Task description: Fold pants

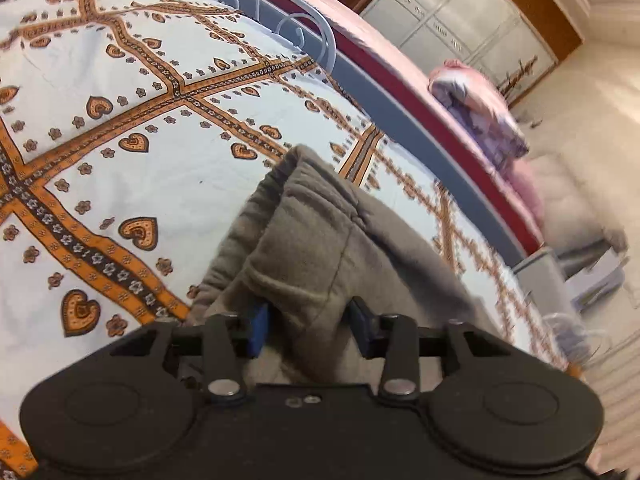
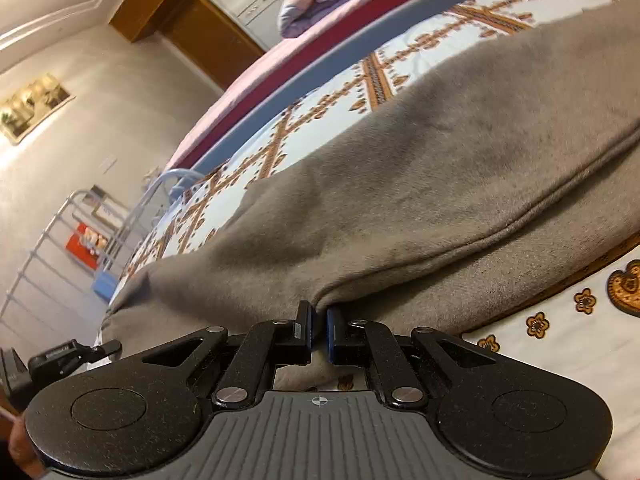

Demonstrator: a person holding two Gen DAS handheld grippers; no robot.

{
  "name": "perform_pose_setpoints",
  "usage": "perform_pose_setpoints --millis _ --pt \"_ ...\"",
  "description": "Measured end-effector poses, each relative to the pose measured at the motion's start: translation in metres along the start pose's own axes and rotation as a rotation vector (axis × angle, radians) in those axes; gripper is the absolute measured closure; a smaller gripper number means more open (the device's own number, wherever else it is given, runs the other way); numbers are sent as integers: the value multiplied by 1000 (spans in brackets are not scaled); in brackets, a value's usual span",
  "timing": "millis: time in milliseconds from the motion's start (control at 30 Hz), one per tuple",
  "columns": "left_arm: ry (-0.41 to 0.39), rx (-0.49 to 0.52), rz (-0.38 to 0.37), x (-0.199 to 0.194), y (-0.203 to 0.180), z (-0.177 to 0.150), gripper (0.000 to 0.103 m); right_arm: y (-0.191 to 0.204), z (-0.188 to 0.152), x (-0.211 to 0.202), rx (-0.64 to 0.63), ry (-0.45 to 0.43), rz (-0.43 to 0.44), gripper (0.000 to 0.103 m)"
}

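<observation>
With the right tongs (image 2: 319, 330) clenched on the grey sweatpants' (image 2: 400, 184) edge and the left tongs (image 1: 308, 328) loosely astride a fold, unclamped, lay it flat on the bedsheet (image 1: 120, 160), edges aligned

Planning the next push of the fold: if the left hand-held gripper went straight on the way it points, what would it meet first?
The grey pants: a bunched fold already sits between the open fingers of the left hand-held gripper. Beyond it lies the patterned bedsheet, though depth is unclear.
</observation>
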State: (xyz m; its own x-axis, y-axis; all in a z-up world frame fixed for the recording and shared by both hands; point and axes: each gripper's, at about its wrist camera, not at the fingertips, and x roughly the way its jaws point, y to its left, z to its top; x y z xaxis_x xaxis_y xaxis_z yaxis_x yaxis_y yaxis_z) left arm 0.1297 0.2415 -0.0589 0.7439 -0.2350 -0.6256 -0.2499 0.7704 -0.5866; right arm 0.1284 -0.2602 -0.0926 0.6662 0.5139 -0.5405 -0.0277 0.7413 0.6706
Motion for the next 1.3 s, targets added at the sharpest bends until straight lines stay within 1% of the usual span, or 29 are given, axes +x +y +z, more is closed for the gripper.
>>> perform_pose_setpoints --millis 67,133,167,200,233,267,333,367,400,433,467,500,567,667,733,800,833,867,900,933,967,1000,1033,1067,1133,1200,1233,1267,1300 --pt "-28 -35 -77 -10 2 2 89 -5 5 6 45 -6 5 97" --pt "-69 -64 -181 -26 2 3 91 -7 11 8 84 -10 28 97" --pt "-90 -76 -229 -34 3 4 92 -4 16 6 79 -24 48 97" --pt "-98 -77 -246 -40 3 4 92 1 20 1 59 -42 69 97" --pt "-97 -65 -245 -45 4 4 92 6 23 -5 36 -58 84 97" --pt "-82 -27 -212 -48 5 2 92 12 25 -12 14 -76 94 97" --pt "-21 84 -81 -43 2 -4 92 15 26 -22 -2 -84 104 97" --pt "23 130 -26 -34 -1 -8 92 13 24 -23 -5 -69 95 97" --pt "81 185 46 -22 -4 -13 92 11 21 -18 -18 -38 73 97" --pt "88 231 77 -17 -10 -16 92 8 16 -10 -40 5 31 97" --pt "76 256 88 -17 -16 -16 92 4 11 -1 -42 51 -10 97" --pt "62 266 91 -20 -21 -16 92 -3 7 4 -14 64 -12 97" --pt "45 289 99 -22 -27 -19 91 -8 6 2 31 34 7 97" --pt "45 271 99 -21 -23 -19 85 -5 9 -1 9 31 0 97" --pt "41 252 99 -20 -22 -20 84 -8 10 0 19 34 -2 97" --pt "38 259 112 -19 -21 -16 90 -15 10 4 57 37 13 97" --pt "15 245 88 -24 -21 -14 91 -16 10 5 61 41 19 97" --pt "-24 234 34 -34 -23 -13 91 -12 11 4 53 32 19 97" --pt "-46 216 -5 -41 -21 -12 91 -7 11 -3 29 11 27 97" --pt "-53 198 -11 -46 -19 -12 91 -1 11 -12 -1 -17 41 97" --pt "-44 196 12 -46 -15 -14 91 4 11 -19 -30 -40 54 97" --pt "-9 200 51 -40 -11 -15 91 8 11 -24 -52 -49 57 97" --pt "36 204 82 -31 -8 -17 91 8 10 -24 -63 -43 56 97" --pt "69 223 105 -23 -6 -20 91 5 8 -18 -64 -14 41 97" --pt "53 261 121 -24 -11 -19 87 -5 5 4 -36 94 -19 98" --pt "30 274 153 -33 -21 -22 78 -13 6 0 26 72 22 97" --pt "18 291 176 -37 -25 -24 77 -12 8 -6 31 63 19 97" --pt "-7 316 207 -44 -32 -26 66 -12 10 -14 23 44 21 97" --pt "-36 329 233 -49 -37 -27 46 -11 12 -22 8 30 31 97"
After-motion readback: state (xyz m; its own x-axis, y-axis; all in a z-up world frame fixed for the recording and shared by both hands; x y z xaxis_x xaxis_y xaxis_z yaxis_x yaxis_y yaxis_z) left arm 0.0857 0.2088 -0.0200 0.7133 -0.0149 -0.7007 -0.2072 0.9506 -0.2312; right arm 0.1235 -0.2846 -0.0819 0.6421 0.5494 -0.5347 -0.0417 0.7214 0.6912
